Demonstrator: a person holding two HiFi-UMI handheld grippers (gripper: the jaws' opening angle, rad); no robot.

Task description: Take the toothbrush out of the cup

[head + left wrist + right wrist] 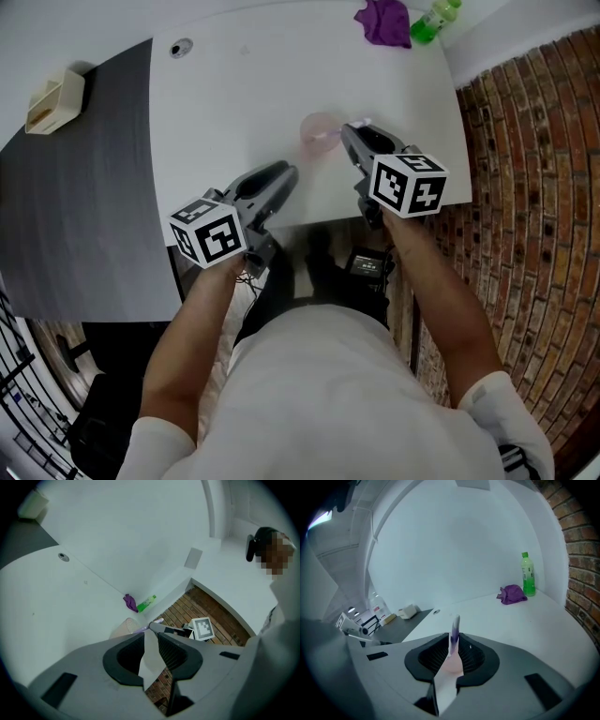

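While the right gripper [453, 641] is clamped on the toothbrush [454, 625] standing in the pink cup [320, 132] and the left gripper [151, 631] waits closed and empty, grasping appears complete; next, lift the brush straight up clear of the rim.

The purple-and-white toothbrush [453, 632] leans out of the upright translucent pink cup [319, 134], pinched by the right tool [349, 137].
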